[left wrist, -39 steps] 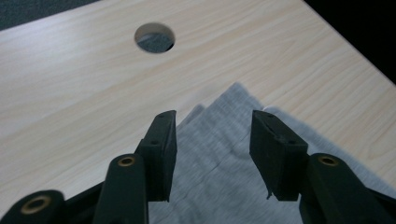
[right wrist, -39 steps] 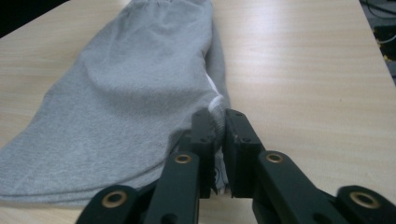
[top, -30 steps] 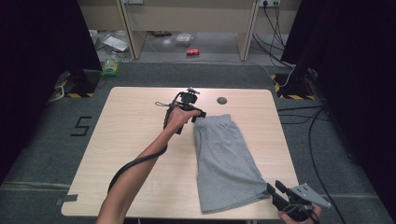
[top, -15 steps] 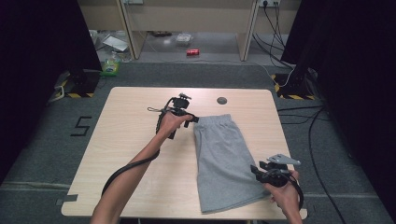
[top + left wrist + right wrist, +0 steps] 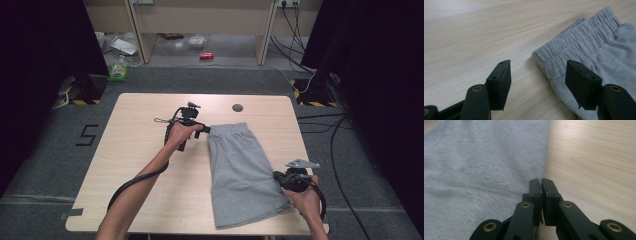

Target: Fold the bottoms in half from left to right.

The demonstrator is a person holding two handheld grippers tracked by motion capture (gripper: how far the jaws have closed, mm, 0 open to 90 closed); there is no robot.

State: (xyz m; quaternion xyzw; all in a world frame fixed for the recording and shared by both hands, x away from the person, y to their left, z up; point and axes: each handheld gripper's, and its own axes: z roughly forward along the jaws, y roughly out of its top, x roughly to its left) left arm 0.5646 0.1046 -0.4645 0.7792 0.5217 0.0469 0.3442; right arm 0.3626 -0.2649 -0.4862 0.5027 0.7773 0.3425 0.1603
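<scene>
Grey shorts (image 5: 240, 165), folded lengthwise, lie on the right half of the wooden table (image 5: 140, 150), waistband at the far end. My left gripper (image 5: 205, 131) is at the waistband's left corner. Its jaws have just been opening and stand open, one on either side of that corner of the shorts (image 5: 599, 42), with no pad pressing on it. My right gripper (image 5: 276, 175) sits low at the right edge of the shorts (image 5: 474, 170). The right gripper's (image 5: 541, 180) jaws have just been closing and stand shut at the cloth's edge. I see no fabric between them.
A small dark disc (image 5: 238, 107) lies on the table beyond the waistband. A red can (image 5: 206, 55) and a green bottle (image 5: 118, 71) are on the floor behind. Cables (image 5: 330, 125) trail on the floor at the right.
My right hand came in from the table's front right corner to the shorts' right edge and its jaws closed. The left gripper shifted slightly at the waistband, and its jaws stand wider.
</scene>
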